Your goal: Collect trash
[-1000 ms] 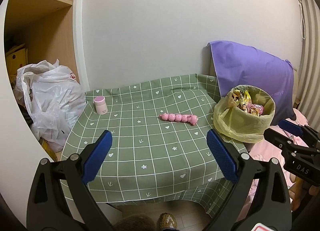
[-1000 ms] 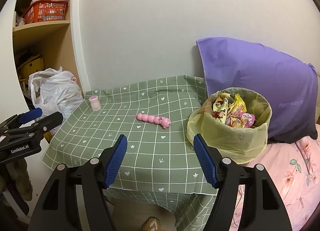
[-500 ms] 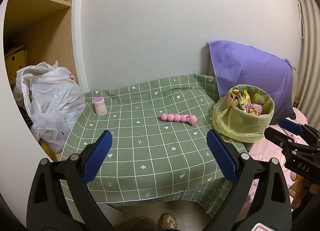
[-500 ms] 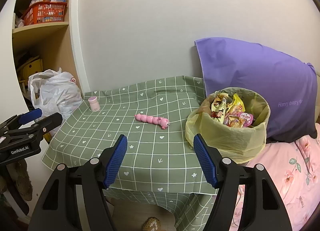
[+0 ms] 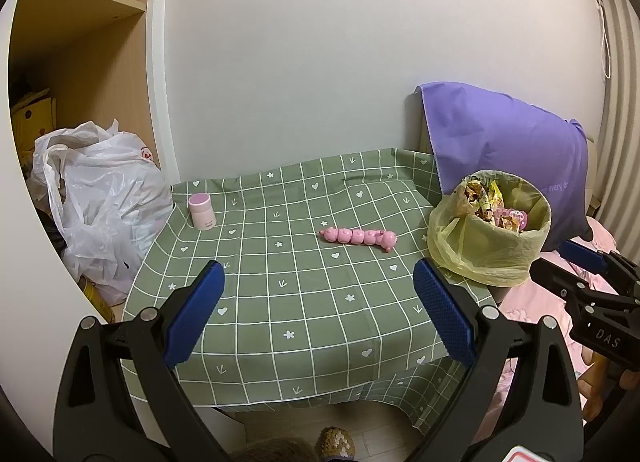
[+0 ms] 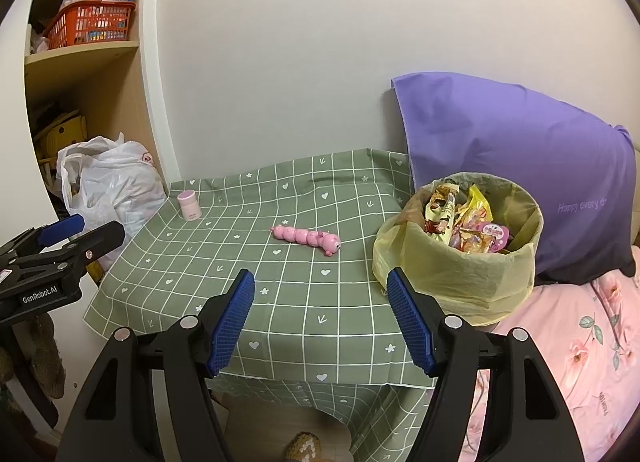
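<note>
Grippers gape wide and empty: left gripper (image 5: 316,312), right gripper (image 6: 322,318). Ahead lies a pink toy (image 6: 306,238); right of it, a full bin (image 6: 460,282).

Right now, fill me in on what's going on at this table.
A person holds a gripper in each hand in front of the green checked table. Both the left gripper and the right gripper have their jaws open and hold nothing. The lined bin at the table's right end is full of snack wrappers. On the cloth lie only a pink caterpillar toy and a small pink jar, neither being touched.
</note>
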